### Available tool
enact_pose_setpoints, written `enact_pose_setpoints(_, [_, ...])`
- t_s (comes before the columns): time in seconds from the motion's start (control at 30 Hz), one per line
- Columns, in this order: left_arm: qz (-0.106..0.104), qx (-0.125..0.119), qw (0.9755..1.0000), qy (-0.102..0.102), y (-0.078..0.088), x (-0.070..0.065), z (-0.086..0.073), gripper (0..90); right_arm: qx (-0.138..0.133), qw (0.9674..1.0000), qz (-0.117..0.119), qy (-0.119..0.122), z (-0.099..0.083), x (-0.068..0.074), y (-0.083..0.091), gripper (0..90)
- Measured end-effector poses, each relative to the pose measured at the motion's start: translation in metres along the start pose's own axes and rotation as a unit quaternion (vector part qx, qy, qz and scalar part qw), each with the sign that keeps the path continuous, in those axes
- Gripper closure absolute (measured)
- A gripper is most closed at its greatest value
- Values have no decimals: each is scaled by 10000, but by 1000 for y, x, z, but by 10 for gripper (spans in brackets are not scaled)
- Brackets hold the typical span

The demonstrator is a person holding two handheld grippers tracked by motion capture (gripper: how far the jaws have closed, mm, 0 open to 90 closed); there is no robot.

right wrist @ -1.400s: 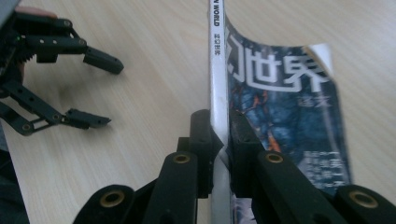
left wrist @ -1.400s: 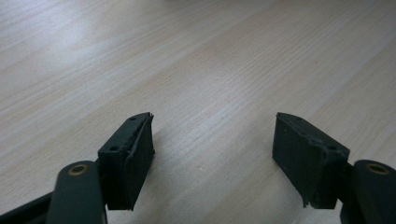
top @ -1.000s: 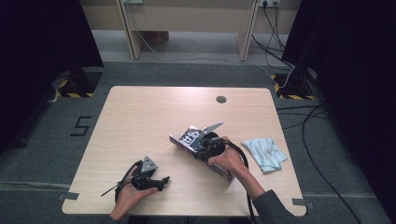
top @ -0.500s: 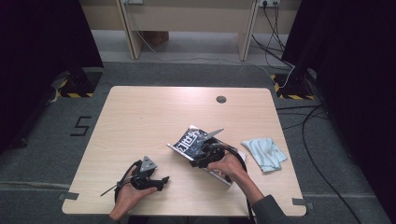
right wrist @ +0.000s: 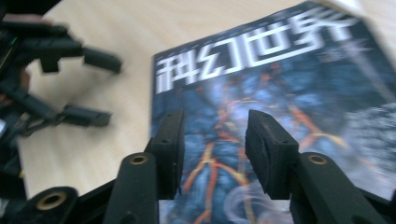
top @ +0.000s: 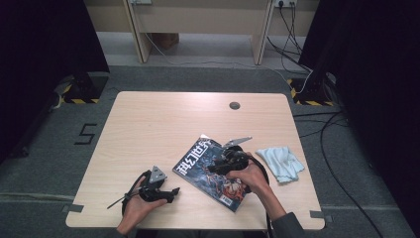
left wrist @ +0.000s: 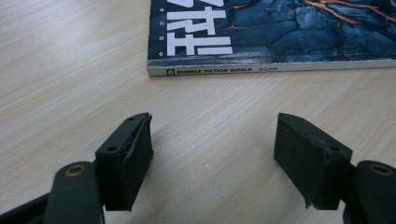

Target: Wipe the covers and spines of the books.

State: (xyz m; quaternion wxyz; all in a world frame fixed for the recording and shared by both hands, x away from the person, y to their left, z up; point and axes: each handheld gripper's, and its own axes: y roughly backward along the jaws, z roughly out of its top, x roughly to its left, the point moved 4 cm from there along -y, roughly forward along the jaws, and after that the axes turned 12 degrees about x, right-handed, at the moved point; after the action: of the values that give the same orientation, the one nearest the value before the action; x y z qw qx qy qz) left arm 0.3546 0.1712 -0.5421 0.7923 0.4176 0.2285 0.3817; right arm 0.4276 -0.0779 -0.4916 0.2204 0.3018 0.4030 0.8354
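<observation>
Each hand carried a matte black two-jaw gripper. The left gripper (top: 171, 190) bore a grey three-cornered plate on top, and a thin black cable looped out from it. The right gripper (top: 214, 167) had a like grey plate, and its black cable curved round behind. Close up, the jaws were blocky black pads with rough, chipped edges, set on rounded black arms with brass-coloured round fittings. A dark grey sleeve (top: 289, 227) covered the right forearm.
</observation>
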Motion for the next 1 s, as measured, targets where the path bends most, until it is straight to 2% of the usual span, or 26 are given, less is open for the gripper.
enact_pose_setpoints(0.07, [-16, -10, 10000, -7, -1, 0, 1, 271, -63, 10000, 4, -69, -5, -6, 2, 527])
enact_pose_setpoints(0.1, [-14, -25, 10000, 3, -1, 0, 1, 271, -15, 10000, -60, -66, -7, -9, 2, 488])
enact_pose_setpoints(0.27, [12, 15, 10000, -75, -1, -3, 1, 270, -87, 9990, -408, -165, -8, -24, 6, 406])
enact_pose_setpoints(0.37, [-20, -2, 10000, -90, -2, -6, 1, 269, -223, 9967, -648, -424, -8, -32, 12, 331])
enact_pose_setpoints(0.43, [-30, 11, 9999, -138, -2, -7, 2, 269, -282, 9957, -776, -410, -8, -38, 15, 325])
enact_pose_setpoints(0.57, [-62, -5, 9998, -174, -2, -11, 2, 270, -207, 9922, -1089, -566, -14, -51, 19, 312])
enact_pose_setpoints(0.67, [-122, -28, 9997, -195, -3, -13, 3, 270, -170, 9901, -1241, -628, -19, -61, 22, 312])
enact_pose_setpoints(0.8, [-233, -85, 9994, -223, -4, -17, 5, 269, -51, 9887, -1350, -644, -24, -70, 23, 304])
enact_pose_setpoints(0.87, [-262, -106, 9993, -237, -5, -20, 5, 268, 43, 9881, -1424, -578, -27, -73, 22, 302])
enact_pose_setpoints(1.0, [-376, -169, 9988, -267, -6, -25, 7, 268, 158, 9881, -1387, -642, -31, -77, 18, 303])
